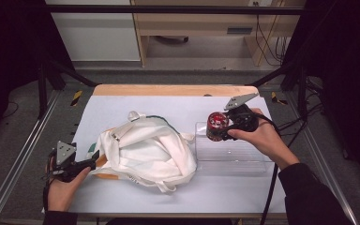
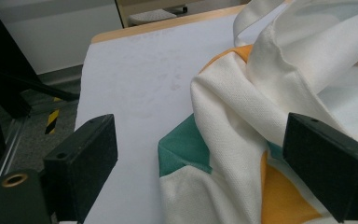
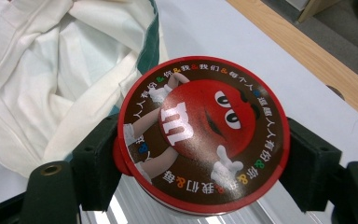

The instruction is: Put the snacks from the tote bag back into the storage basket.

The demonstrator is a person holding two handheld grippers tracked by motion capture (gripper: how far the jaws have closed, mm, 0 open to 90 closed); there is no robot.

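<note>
Now right claw [image 1: 217, 127] clamps candy tin [image 1: 217, 124] above clear tray [image 1: 243, 159]; left claw [image 1: 92, 164] agape, straddling bag [image 1: 145, 150] edge.

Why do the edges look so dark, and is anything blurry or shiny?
High view: table brightly lit, surroundings nearly black. Left gripper view: white bag sharp, near jaws soft. Right gripper view: red candy tin crisp; clear tray shows streaky glare.

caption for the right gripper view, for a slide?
Right gripper clamps a red candy tin above a clear tray, beside the white bag.
</note>
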